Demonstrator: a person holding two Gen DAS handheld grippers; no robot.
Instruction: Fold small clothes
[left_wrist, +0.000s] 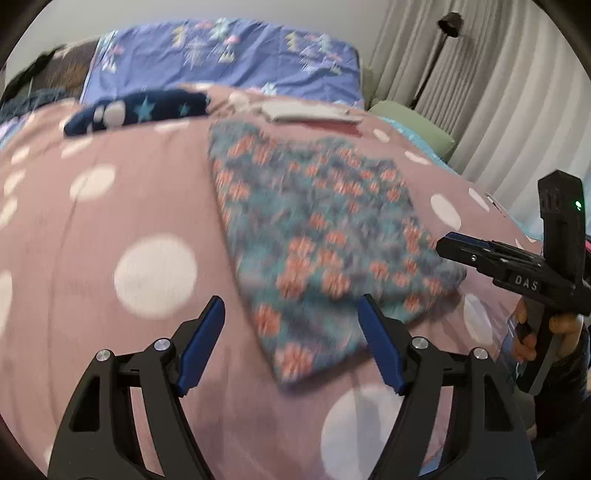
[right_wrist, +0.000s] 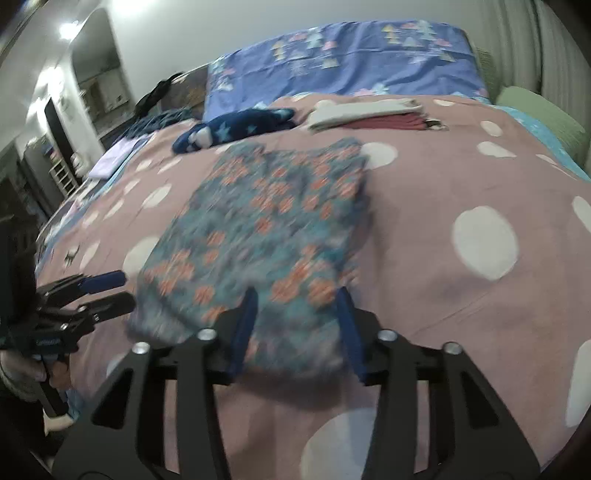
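Observation:
A teal garment with orange flowers (left_wrist: 314, 229) (right_wrist: 266, 221) lies folded flat on the pink dotted bedspread (left_wrist: 110, 240) (right_wrist: 443, 166). My left gripper (left_wrist: 291, 301) is open just above the garment's near left corner, and its blue pads do not touch the cloth. It also shows at the left edge of the right wrist view as the left gripper (right_wrist: 114, 291), beside the garment. My right gripper (right_wrist: 298, 291) stands open over the garment's near edge, with cloth lying loose between the fingers. Seen from the side, the right gripper (left_wrist: 448, 242) hovers at the garment's right edge, held by a hand.
At the back of the bed lie a navy star-print garment (left_wrist: 140, 110) (right_wrist: 236, 129) and a pile of folded white and maroon clothes (left_wrist: 310, 112) (right_wrist: 369, 110). Behind them is a blue patterned pillow (left_wrist: 229, 62). A green cushion (left_wrist: 413, 125) and curtains (left_wrist: 498, 92) are on the right.

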